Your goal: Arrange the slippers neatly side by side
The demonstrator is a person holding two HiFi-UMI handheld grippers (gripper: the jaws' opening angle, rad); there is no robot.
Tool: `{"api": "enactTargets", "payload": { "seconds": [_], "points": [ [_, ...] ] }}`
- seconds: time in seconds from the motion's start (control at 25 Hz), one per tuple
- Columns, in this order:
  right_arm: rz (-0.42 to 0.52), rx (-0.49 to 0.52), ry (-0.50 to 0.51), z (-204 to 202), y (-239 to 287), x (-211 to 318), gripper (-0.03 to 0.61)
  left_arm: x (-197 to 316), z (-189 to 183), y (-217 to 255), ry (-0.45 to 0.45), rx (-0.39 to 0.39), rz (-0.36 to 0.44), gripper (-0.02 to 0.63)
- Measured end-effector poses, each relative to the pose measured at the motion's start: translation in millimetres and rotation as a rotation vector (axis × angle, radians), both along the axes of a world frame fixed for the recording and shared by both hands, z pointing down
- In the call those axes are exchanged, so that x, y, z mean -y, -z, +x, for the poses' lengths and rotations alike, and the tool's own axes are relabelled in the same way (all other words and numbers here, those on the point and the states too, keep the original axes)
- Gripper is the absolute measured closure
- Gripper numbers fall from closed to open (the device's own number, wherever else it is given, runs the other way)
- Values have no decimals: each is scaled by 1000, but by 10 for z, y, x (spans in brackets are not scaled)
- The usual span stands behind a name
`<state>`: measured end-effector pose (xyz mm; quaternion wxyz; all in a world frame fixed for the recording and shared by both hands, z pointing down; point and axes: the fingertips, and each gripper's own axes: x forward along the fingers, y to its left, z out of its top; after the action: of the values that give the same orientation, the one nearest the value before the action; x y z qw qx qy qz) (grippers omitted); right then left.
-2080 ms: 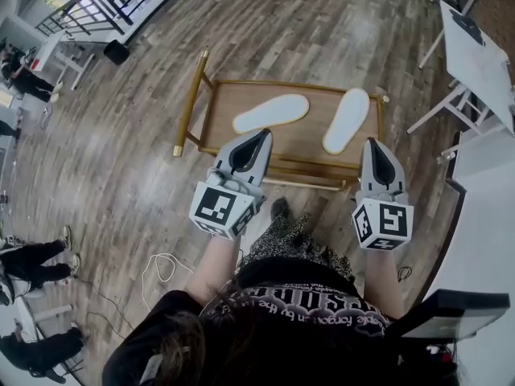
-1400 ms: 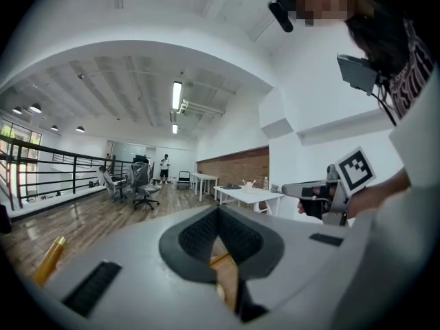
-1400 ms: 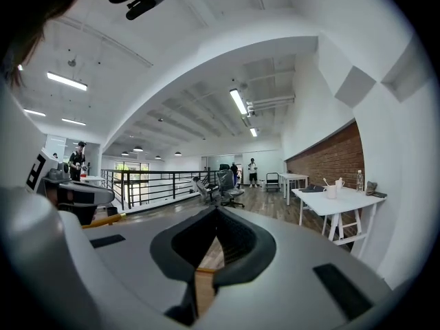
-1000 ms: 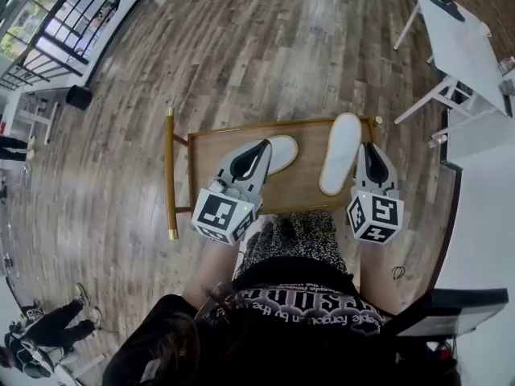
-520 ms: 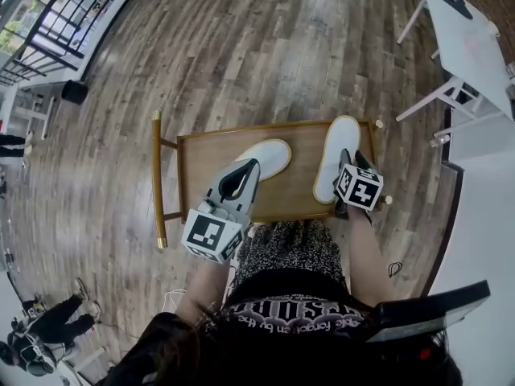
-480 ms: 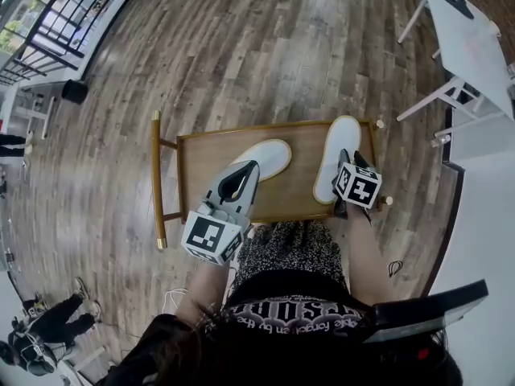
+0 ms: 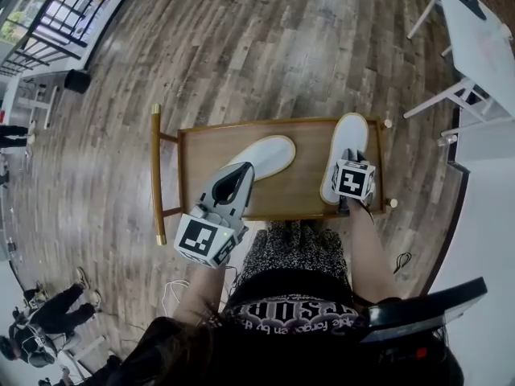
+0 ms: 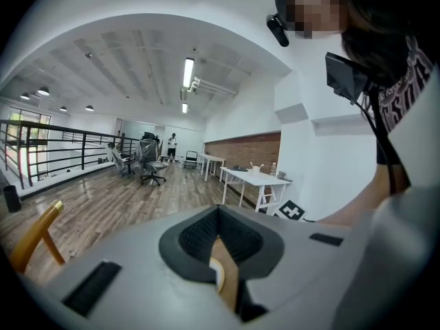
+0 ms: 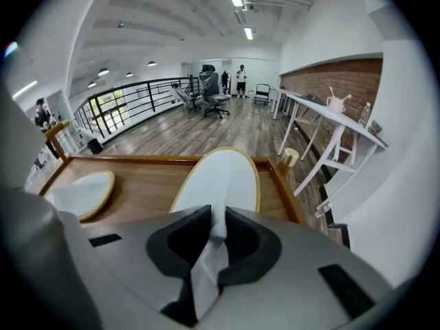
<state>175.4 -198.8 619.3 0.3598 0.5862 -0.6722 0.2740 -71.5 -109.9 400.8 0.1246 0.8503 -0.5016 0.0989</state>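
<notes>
Two white slippers with tan rims lie on a wooden tray (image 7: 273, 123) with a gold frame. The left slipper (image 7: 261, 156) lies slanted near the middle. The right slipper (image 7: 346, 139) lies lengthwise by the tray's right rail. My right gripper (image 7: 348, 158) points steeply down at the right slipper's near end. Its jaws have just been closing, and white slipper material (image 9: 223, 177) fills the narrow gap between them (image 9: 218, 218). My left gripper (image 7: 244, 167) hovers over the tray's near edge, just short of the left slipper. Its tips (image 8: 218, 212) are together with nothing between them.
The tray's gold handle (image 7: 154, 175) sticks out at the left. A white table (image 7: 475, 30) stands at the upper right and a railing (image 7: 48, 14) at the upper left. People (image 7: 40, 328) stand at the lower left. A cable (image 7: 401, 261) lies on the floor.
My right gripper has dropped and tipped steeply down onto the near end of the right slipper. My left gripper has sunk a little toward the tray's near edge.
</notes>
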Motion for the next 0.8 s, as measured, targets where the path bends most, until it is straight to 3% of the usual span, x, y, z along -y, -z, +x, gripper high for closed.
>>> {"api": "enactTargets", "payload": {
  "seconds": [0.04, 0.2, 0.48, 0.8],
  "points": [
    [3, -22, 25, 10, 33, 2, 536, 6, -2, 0, 2, -2, 0, 612],
    [2, -20, 33, 150, 184, 13, 549, 62, 27, 37, -3, -7, 13, 612],
    [-110, -40, 45, 396, 89, -187, 549, 131, 97, 59, -15, -20, 28, 612],
    [-45, -2, 59, 415, 77, -135, 534, 98, 99, 41, -29, -20, 23, 612]
  ]
}}
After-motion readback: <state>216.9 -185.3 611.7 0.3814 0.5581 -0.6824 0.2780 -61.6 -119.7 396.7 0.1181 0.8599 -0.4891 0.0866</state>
